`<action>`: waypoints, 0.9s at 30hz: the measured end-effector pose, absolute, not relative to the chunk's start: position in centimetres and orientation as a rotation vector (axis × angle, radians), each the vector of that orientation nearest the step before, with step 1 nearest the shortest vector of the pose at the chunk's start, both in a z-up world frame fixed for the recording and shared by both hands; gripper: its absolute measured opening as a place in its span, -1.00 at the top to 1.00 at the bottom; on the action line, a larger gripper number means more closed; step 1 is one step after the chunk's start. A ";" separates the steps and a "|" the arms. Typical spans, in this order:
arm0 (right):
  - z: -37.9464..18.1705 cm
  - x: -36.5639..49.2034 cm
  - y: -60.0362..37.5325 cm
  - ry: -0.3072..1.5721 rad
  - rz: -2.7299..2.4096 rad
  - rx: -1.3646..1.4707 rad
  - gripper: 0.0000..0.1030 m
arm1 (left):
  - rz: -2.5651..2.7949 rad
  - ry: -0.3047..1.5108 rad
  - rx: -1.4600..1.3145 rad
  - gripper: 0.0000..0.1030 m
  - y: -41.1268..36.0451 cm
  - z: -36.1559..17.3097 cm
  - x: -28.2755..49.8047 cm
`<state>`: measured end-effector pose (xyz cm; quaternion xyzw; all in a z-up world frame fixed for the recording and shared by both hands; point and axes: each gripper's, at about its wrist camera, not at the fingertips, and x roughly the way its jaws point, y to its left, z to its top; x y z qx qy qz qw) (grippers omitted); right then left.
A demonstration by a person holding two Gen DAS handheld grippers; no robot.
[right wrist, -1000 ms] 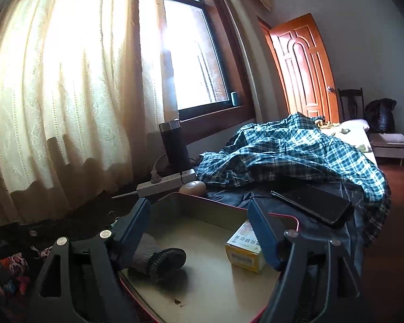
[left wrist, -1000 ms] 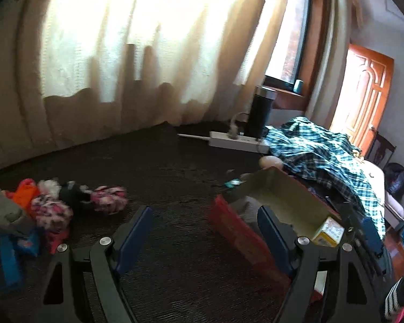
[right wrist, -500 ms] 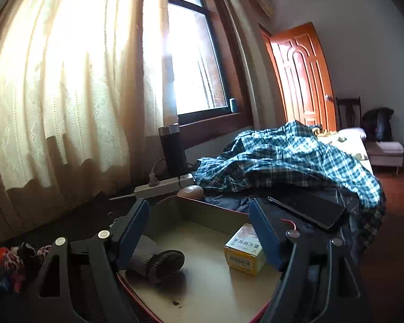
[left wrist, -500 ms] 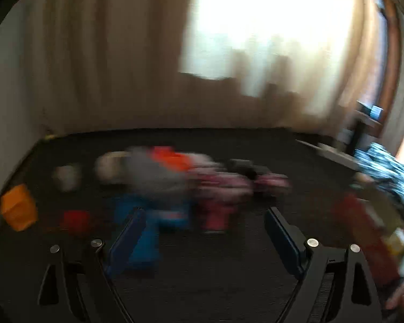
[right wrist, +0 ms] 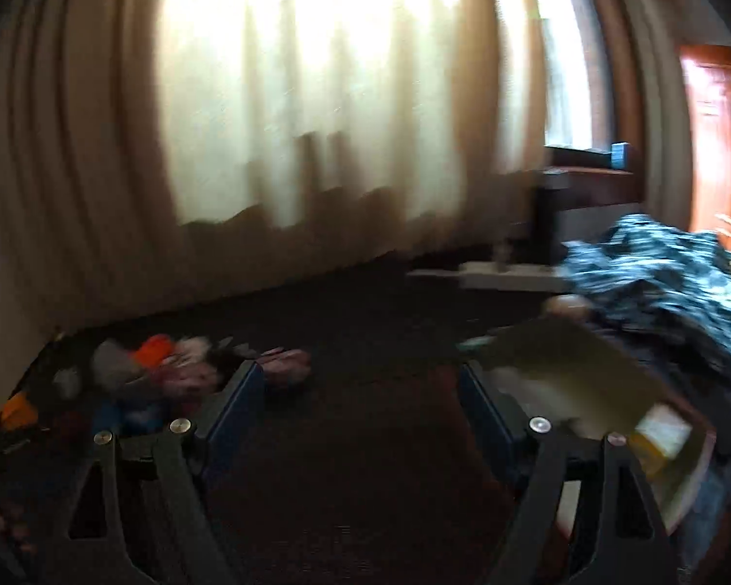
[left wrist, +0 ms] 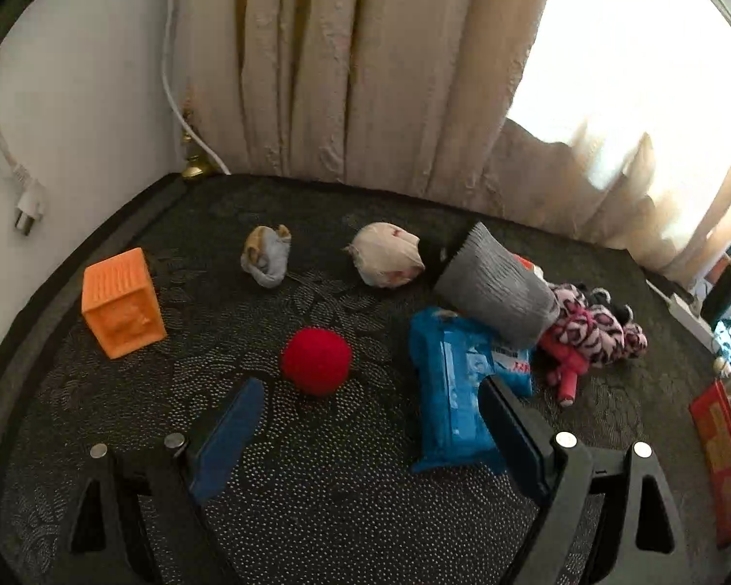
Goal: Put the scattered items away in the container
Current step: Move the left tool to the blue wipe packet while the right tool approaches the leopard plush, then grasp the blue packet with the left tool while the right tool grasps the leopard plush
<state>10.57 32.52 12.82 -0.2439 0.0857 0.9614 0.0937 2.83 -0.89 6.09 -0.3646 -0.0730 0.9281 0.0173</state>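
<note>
In the left wrist view my left gripper (left wrist: 370, 399) is open and empty above the dark mat, just short of a red ball (left wrist: 316, 360). A blue packet (left wrist: 455, 390) lies by its right finger. Beyond lie a grey sock (left wrist: 497, 285), a pink spotted sock (left wrist: 592, 329), a white bundle (left wrist: 387, 254), a small grey bundle (left wrist: 266, 256) and an orange block (left wrist: 122, 302). The red container's edge (left wrist: 719, 458) shows at far right. In the blurred right wrist view my right gripper (right wrist: 355, 390) is open and empty, the container (right wrist: 585, 365) to its right, the item pile (right wrist: 161, 370) to its left.
A white wall with a hanging plug (left wrist: 24, 204) and curtains (left wrist: 365, 73) bound the mat at the back. A white power strip (right wrist: 507, 275), a dark flask (right wrist: 548, 224) and a plaid cloth (right wrist: 658, 282) lie behind the container.
My left gripper has swung left from the container to the scattered items and come closer to them. My right gripper has swung left, off the container's inside, and its view is blurred.
</note>
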 end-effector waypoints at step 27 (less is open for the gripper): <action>3.4 -5.7 23.6 0.308 3.078 -1.287 -0.23 | 2.715 -0.153 -1.180 -0.78 3.1 3.2 0.9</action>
